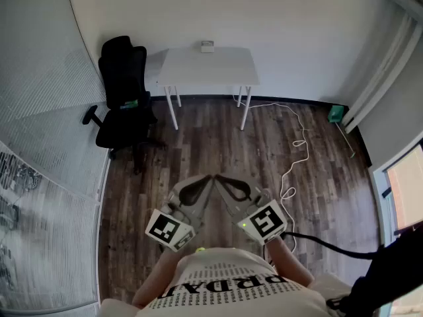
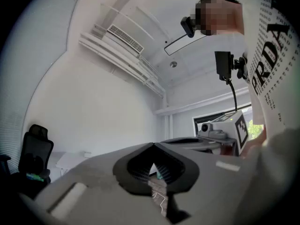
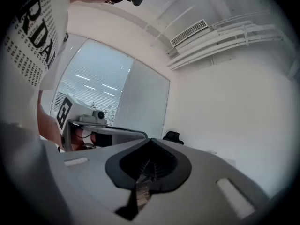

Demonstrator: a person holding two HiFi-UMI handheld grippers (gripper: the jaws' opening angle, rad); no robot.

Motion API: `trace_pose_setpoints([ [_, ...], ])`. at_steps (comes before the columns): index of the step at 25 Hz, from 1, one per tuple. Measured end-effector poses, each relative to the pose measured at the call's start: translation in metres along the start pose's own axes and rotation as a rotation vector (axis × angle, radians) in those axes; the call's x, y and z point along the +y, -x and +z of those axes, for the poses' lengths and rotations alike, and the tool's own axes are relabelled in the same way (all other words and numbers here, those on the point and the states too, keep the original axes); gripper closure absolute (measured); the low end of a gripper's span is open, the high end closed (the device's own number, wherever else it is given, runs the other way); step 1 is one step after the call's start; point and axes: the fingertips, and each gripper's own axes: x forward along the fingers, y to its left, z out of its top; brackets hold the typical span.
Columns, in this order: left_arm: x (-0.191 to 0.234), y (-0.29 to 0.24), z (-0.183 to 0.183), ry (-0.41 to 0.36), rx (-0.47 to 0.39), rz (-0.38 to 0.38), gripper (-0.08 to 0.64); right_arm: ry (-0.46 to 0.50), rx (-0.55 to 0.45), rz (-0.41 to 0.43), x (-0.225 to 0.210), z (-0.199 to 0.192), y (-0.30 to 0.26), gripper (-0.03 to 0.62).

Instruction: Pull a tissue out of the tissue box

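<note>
Not started as far as I can tell, this is the stand-by pose before the approach. The person is well back from the table [image 1: 198,68], across open wood floor, with both tools held close to the body. The left gripper [image 1: 203,182] has its jaws pressed together with nothing in them, and so does the right gripper [image 1: 220,181]. The two tips nearly touch each other.

The only candidate for the tissue box is a small pale box [image 1: 207,45] at the table's back edge, near the middle, up against the wall. It's too small from here to see any tissue poking out.

The next move, I'd guess, is to walk up to the table, open one pair of jaws, and find the tissue at the box's slot. The other gripper will probably need to pin the box, since it looks light.

Count:
- 2 grippers
- 1 table
- 1 box on it
- 1 black chair [image 1: 123,98] just left of the table
- 1 white cable [image 1: 297,150] snaking over the floor right of the table
</note>
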Motion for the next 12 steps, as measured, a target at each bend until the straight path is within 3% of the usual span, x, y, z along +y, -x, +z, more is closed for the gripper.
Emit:
trace_pose_setpoints([
  [12,0.005,0.013,-0.001,0.011,0.008,0.008,0.568,-0.002,0.007,0.000,0.013,0.000,-0.007,0.584],
])
